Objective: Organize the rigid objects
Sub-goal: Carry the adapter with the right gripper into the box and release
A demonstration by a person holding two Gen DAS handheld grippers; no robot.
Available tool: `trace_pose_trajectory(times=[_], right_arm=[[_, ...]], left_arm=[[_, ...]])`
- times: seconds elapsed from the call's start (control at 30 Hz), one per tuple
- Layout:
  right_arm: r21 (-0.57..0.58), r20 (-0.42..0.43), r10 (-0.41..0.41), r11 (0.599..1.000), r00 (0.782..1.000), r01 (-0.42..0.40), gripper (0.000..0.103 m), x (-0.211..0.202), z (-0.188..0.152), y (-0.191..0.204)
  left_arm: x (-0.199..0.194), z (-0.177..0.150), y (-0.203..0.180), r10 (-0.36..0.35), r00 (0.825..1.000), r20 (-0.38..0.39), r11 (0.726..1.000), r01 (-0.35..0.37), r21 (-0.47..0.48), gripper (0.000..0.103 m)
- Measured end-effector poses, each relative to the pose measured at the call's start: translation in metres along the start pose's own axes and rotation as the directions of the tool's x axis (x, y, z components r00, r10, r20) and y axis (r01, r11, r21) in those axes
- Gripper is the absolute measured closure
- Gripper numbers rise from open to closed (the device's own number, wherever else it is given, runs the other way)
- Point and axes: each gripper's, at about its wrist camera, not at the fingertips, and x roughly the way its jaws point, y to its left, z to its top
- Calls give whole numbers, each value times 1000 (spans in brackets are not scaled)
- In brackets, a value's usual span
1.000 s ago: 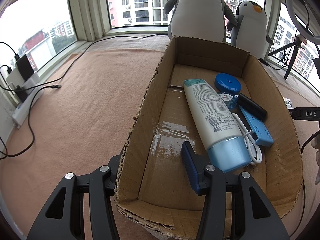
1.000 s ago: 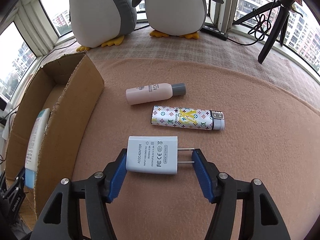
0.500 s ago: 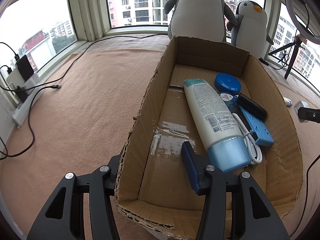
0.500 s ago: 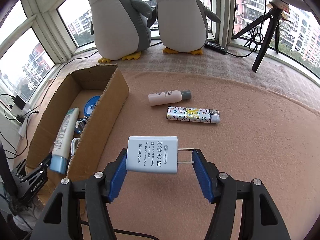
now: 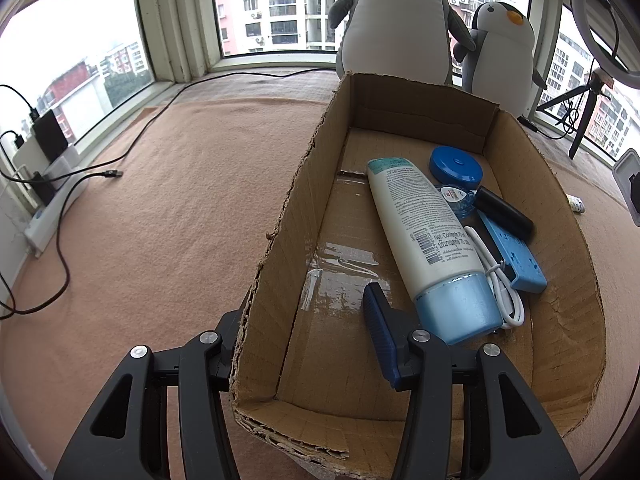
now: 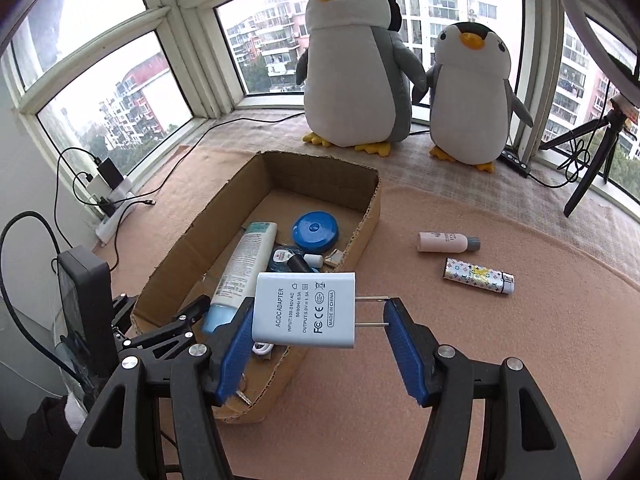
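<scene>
The white charger (image 6: 304,310) hangs between the right gripper (image 6: 316,338)'s jaws, clamped end to end: the left jaw presses its flat back and the right jaw bears on the tips of its two metal prongs. It is lifted clear of the blanket, above the near right wall of the cardboard box (image 6: 362,236), not yet fully over the opening.

That hold looks the weak point. The prongs offer only two thin contact spots, so a tilt or a jolt could let the charger pivot and slip out before it is over the box, landing on the blanket or the wall edge.

Below and beyond the jaws the box already carries a lotion tube (image 6: 244,264), a blue round lid (image 6: 315,231) and a coiled white cable (image 5: 502,280), crowded toward its right side; a drop there may bounce off the tube, while the bare floor to the left is safer.

The left gripper (image 5: 304,332) straddles the box's near left wall, one jaw inside and one outside; whether it actually pinches the cardboard cannot be told. If not, a knock could shift the box.

Ahead and right of the right jaws, a small pink bottle (image 6: 446,242) and a patterned lighter (image 6: 478,276) wait on the blanket.
</scene>
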Motion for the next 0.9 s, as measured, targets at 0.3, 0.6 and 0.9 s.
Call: trace_pose_trajectory(times=[0.3, 0.6, 0.9], right_arm=[[-129, -52, 55, 990, 997, -61, 43, 15, -13, 48], [-180, -103, 44, 982, 994, -63, 43, 31, -26, 58], [-200, -92, 26, 979, 995, -44, 43, 32, -26, 60]], left_arm=[[0, 0, 0, 0, 1000, 0, 1000, 0, 0, 54], [0, 0, 0, 0, 1000, 0, 1000, 0, 0, 54], [0, -1, 1, -1, 1000, 0, 1000, 1, -1, 54]])
